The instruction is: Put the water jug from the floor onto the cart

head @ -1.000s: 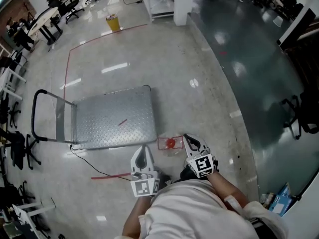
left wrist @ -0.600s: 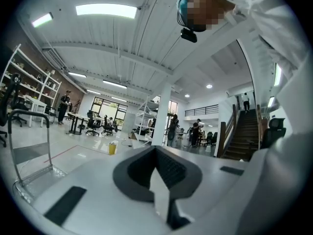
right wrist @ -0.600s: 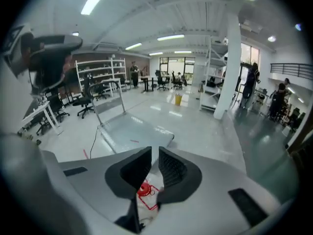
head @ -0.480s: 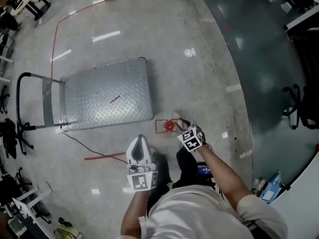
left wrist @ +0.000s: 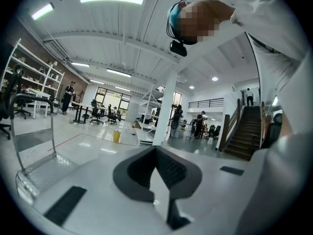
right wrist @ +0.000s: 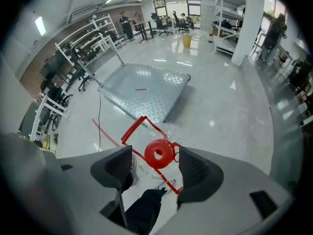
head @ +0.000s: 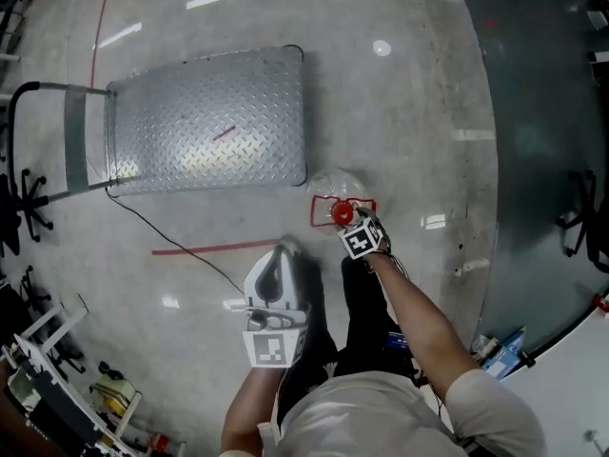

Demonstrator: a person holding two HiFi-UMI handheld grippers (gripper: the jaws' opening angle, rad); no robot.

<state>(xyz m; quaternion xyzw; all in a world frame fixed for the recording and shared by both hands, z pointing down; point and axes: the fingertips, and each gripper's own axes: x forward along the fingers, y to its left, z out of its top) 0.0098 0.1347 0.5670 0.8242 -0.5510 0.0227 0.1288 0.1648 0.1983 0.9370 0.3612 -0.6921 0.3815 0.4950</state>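
While the polished floor [head: 419, 84] takes up most of the head view, the flat platform cart [head: 205, 122] lies at far left, its checker-plate deck bare and its push handle [head: 19, 141] at the left end. The clear water jug [head: 333, 190] stands upright on the floor inside a red taped square [head: 316, 212], just off the cart's near right corner, so its long axis runs straight up. The right gripper [head: 354, 225] points steeply down over it. Its jaws have just been opening and now stand wide apart, and in the right gripper view the jug's red cap [right wrist: 159, 153] shows between and below them, apparently untouched. The left gripper [head: 276, 265] hangs nearer the person, well apart from the jug, its jaws closed together on nothing. The right hand is plainly the nearer one, and I judge the grab depends on dropping straight down around the neck.
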